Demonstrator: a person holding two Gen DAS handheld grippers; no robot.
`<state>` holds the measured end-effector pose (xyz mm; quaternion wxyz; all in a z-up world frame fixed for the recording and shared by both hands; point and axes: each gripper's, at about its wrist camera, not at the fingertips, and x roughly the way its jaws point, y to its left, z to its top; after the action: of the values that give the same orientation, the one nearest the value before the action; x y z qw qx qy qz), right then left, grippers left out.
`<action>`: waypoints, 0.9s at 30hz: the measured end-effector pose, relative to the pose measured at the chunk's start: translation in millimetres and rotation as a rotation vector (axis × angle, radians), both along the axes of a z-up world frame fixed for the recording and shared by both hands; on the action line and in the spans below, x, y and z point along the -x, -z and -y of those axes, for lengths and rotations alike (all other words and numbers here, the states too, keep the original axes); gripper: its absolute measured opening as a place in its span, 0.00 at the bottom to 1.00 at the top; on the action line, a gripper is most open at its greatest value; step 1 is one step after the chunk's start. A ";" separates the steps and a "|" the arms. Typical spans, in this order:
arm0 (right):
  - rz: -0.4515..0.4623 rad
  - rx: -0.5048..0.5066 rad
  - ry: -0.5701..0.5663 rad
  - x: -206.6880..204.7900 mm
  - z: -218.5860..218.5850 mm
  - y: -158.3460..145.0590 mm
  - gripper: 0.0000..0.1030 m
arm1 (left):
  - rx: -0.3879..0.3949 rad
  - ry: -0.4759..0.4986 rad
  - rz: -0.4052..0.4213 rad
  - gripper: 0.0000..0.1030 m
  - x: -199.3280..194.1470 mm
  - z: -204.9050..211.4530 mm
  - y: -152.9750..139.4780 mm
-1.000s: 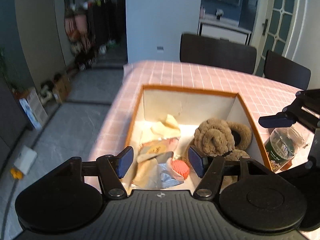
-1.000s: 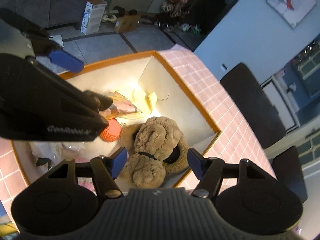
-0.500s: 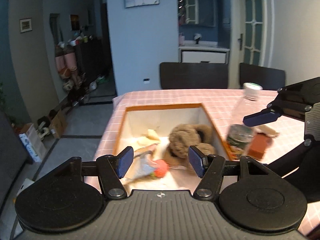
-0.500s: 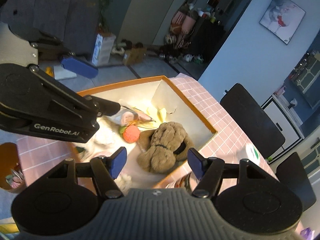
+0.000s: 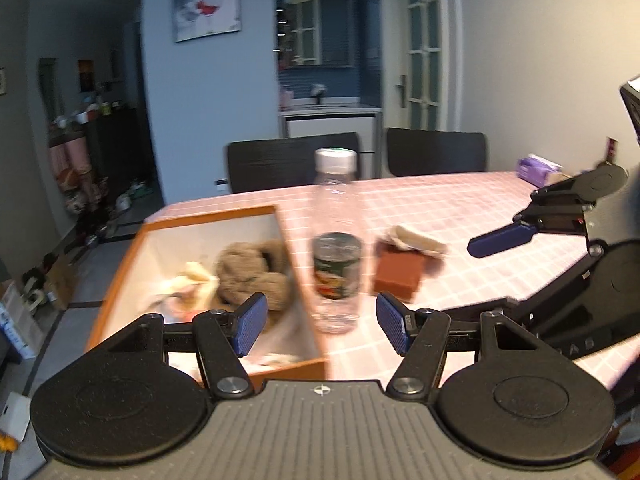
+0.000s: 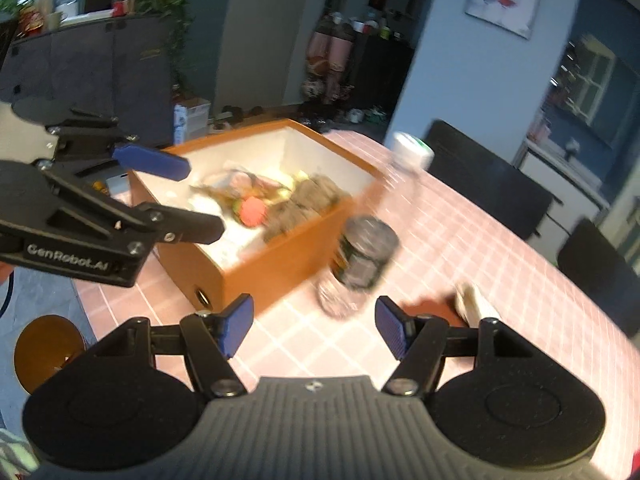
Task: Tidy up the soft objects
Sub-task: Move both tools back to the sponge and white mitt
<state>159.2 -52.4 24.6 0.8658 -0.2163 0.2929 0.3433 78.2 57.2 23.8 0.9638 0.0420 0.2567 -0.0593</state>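
An orange box [image 5: 120, 264] [image 6: 264, 276] stands on the pink checked table. It holds a brown plush toy [image 5: 252, 272] [image 6: 308, 200], an orange ball [image 6: 253, 211] and light cloths [image 5: 188, 280]. My left gripper [image 5: 318, 328] is open and empty, above the box's near right corner. My right gripper [image 6: 314, 330] is open and empty, over the table in front of the box. A pale cloth [image 5: 416, 238] [image 6: 474, 304] lies on a brown block [image 5: 400, 272].
A clear plastic bottle [image 5: 336, 240] [image 6: 368, 248] stands on the table right of the box. Black chairs [image 5: 292, 164] stand at the far side. A purple pack [image 5: 538, 168] lies at the far right. The table's left edge drops to the floor.
Both grippers have pulled back and up from the box, staying open. The bottle, the brown block and the cloth on it have come into view.
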 end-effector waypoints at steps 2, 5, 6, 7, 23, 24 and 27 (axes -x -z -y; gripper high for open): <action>-0.015 -0.008 0.036 -0.6 18.0 4.0 0.66 | -0.010 0.032 0.005 0.72 0.7 13.2 6.9; -0.041 -0.013 0.093 -2.8 43.7 11.7 0.66 | -0.023 0.082 0.001 0.72 -3.7 33.3 14.7; -0.049 -0.013 0.114 -4.8 50.3 14.2 0.66 | -0.024 0.100 -0.001 0.72 -5.3 40.2 17.1; -0.057 -0.013 0.134 -7.2 57.0 17.1 0.66 | -0.024 0.118 -0.006 0.72 -5.5 47.8 19.9; -0.198 0.009 0.341 -82.6 134.5 70.7 0.66 | -0.107 0.243 -0.114 0.72 -83.1 134.6 71.0; -0.206 0.009 0.347 -88.3 135.8 73.8 0.66 | -0.116 0.238 -0.122 0.72 -90.0 136.7 74.1; -0.220 0.002 0.369 -105.9 137.5 80.4 0.66 | -0.149 0.204 -0.141 0.72 -111.8 140.2 81.2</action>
<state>265.1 -190.0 -55.9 0.8765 -0.1211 0.4208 0.2002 190.0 -83.0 -57.4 0.9265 0.1348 0.3220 -0.1405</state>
